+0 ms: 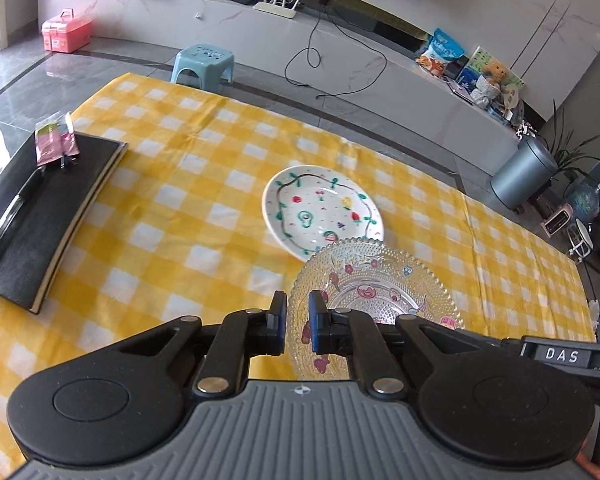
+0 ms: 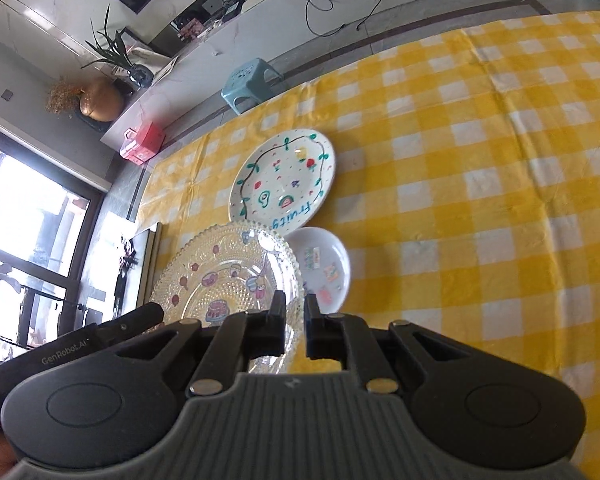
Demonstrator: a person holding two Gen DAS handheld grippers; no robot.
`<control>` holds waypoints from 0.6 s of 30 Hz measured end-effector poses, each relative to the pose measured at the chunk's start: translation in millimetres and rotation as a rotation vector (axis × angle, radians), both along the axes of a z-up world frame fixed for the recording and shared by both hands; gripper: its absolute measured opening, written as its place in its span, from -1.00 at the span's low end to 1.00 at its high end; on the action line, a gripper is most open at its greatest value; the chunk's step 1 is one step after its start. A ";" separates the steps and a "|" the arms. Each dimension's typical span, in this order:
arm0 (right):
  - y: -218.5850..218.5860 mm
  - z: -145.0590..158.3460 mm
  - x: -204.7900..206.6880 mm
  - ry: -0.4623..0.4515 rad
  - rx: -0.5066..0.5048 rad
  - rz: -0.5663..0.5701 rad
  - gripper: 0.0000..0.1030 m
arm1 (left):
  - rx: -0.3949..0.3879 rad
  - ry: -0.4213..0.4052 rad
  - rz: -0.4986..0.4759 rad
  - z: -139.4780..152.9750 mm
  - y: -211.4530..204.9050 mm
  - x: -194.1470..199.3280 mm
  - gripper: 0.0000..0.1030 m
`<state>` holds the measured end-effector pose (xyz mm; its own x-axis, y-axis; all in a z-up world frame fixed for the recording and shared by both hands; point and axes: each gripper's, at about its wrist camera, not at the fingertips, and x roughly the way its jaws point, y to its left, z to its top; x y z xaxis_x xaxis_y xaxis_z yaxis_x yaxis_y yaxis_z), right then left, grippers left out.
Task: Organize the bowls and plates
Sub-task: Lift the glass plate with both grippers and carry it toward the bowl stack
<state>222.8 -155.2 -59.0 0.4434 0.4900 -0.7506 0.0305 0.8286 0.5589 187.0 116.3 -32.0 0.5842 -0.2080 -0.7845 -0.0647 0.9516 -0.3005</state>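
A clear glass plate point(image 1: 380, 288) point(image 2: 228, 276) with beaded rim and cartoon stickers hangs above the yellow checked tablecloth point(image 1: 180, 184). My left gripper point(image 1: 298, 312) is shut on its near rim. On the opposite rim my right gripper point(image 2: 294, 312) is shut as well. Each gripper's body shows at the edge of the other's view. Behind the glass plate lies a white plate point(image 1: 320, 208) point(image 2: 284, 176) painted with fruit. In the right wrist view a small white plate point(image 2: 324, 268) with stickers rests on the cloth, partly hidden by the glass plate.
A black notebook point(image 1: 40, 220) with a pen and a pink packet lies at the table's left end. Beyond the far table edge stands a blue stool point(image 1: 204, 64). A grey bin point(image 1: 524, 176) sits on the floor to the right.
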 end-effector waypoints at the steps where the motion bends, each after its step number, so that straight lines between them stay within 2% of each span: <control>1: -2.8 -0.1 -0.5 0.002 0.001 -0.006 -0.87 | 0.002 0.000 -0.003 1.9 -3.3 0.9 -0.77; 9: -46.2 7.8 -20.3 0.010 0.006 -0.070 -0.86 | -0.035 0.025 -0.053 8.5 -40.4 -8.8 -0.77; 18: -103.4 13.8 -74.6 0.038 -0.070 -0.158 -0.87 | -0.068 0.079 -0.126 -2.3 -96.8 -45.2 -0.77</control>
<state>148.3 -258.5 -45.2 0.4809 0.3629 -0.7982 0.1834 0.8486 0.4963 141.8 19.6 -34.4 0.4873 -0.3301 -0.8084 0.0283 0.9313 -0.3632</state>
